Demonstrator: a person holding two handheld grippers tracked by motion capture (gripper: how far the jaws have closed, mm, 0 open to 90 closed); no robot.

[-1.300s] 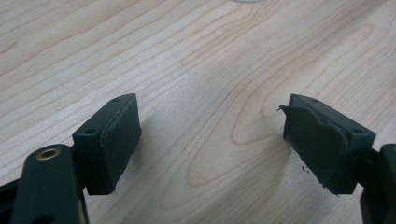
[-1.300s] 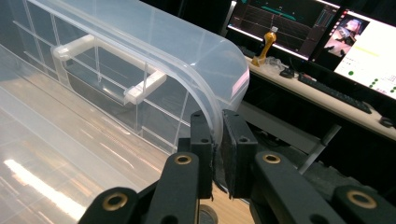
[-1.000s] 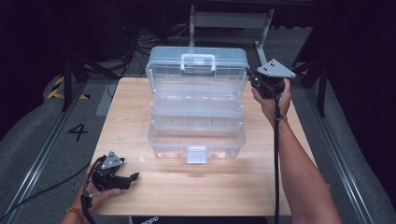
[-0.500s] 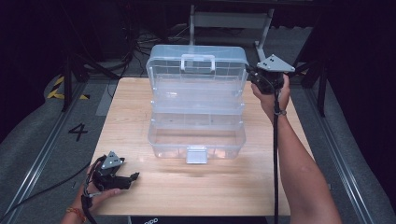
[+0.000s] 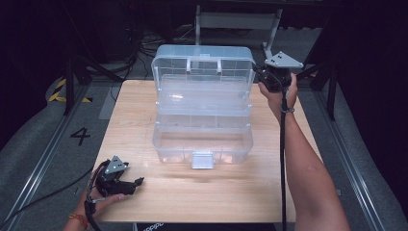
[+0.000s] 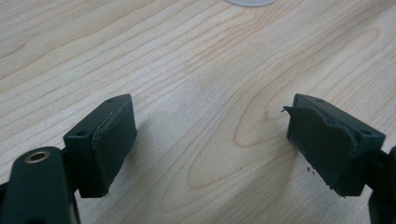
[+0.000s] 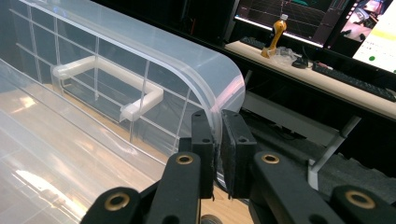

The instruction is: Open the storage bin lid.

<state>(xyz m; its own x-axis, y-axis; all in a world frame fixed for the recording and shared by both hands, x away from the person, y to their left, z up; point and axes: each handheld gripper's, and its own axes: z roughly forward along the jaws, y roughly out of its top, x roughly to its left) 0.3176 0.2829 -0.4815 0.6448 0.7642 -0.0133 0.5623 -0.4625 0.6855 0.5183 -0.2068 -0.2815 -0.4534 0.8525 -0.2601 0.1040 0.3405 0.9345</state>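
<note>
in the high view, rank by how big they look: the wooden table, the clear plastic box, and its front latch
1. wooden table
2. clear plastic box
3. front latch

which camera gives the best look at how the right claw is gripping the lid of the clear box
The right gripper view: the right claw is closed on the lid edge, seen close up. The high view shows that claw small at the lid's corner; the left gripper view shows bare tabletop.
</note>
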